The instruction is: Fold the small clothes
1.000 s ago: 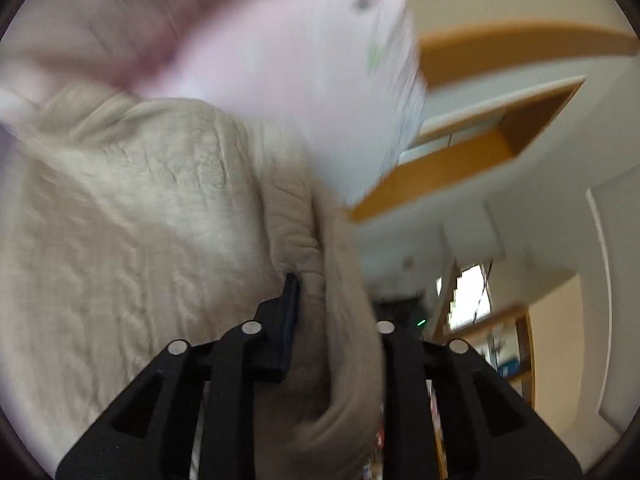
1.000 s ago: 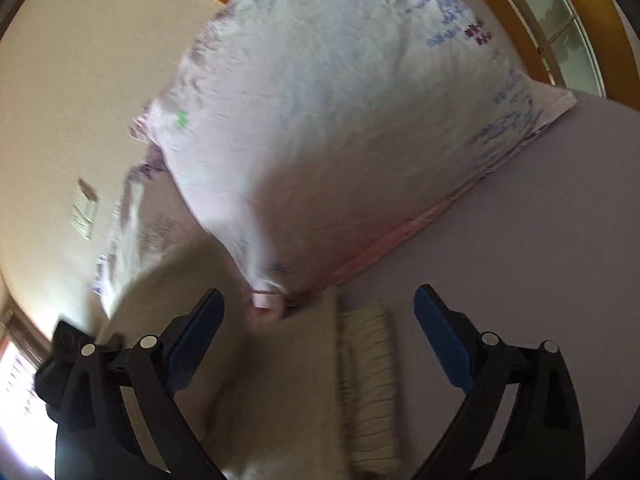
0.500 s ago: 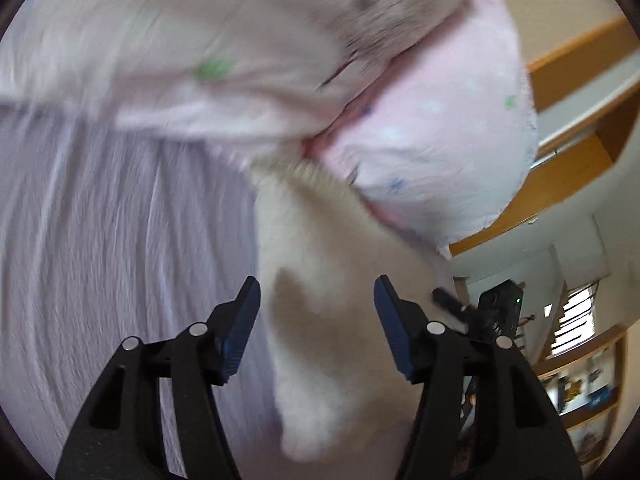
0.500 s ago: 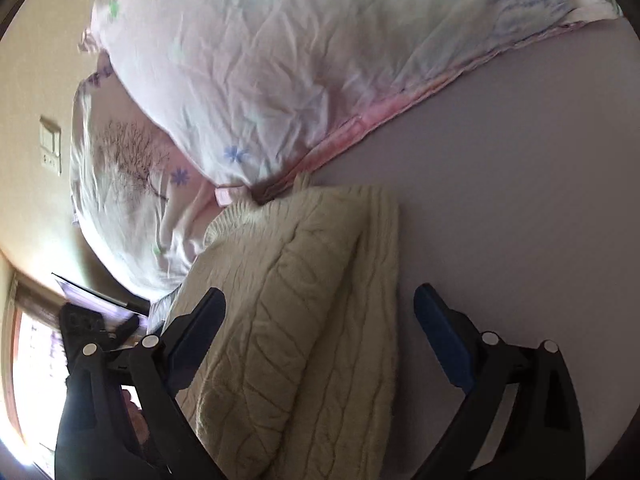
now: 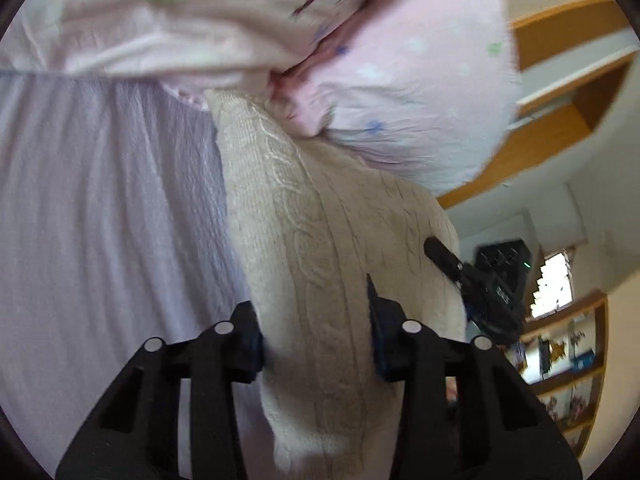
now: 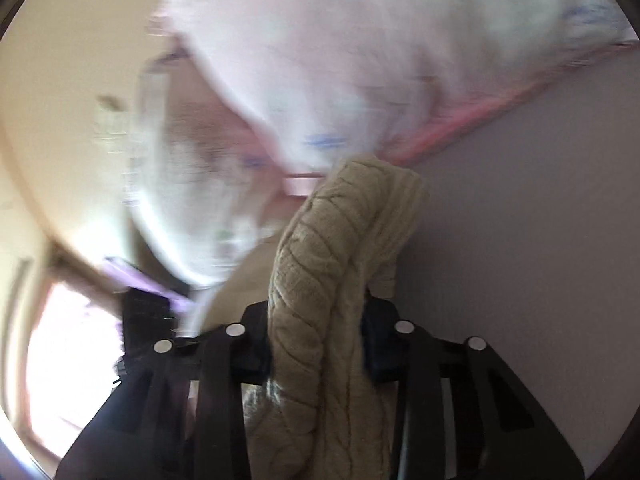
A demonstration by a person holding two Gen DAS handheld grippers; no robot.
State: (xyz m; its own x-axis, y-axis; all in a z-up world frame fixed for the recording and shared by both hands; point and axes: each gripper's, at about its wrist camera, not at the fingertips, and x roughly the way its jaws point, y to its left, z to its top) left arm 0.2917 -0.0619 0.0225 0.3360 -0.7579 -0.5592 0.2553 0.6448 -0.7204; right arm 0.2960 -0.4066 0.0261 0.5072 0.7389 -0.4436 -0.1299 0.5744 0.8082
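Left view: my left gripper (image 5: 316,320) has its jaws either side of the cream sweater (image 5: 320,240) — a thick fold fills the gap — lying on the lilac sheet (image 5: 100,220) against the pillows (image 5: 400,80). Right view, blurred: my right gripper (image 6: 316,344) is clamped on the sweater's (image 6: 344,240) bunched edge.

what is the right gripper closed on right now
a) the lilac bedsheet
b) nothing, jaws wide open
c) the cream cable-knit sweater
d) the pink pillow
c: in the right wrist view the right gripper has its jaws pressed against both sides of a bunched fold of the cream cable-knit sweater, while the pink pillow and the lilac bedsheet lie beyond it, ungrasped.
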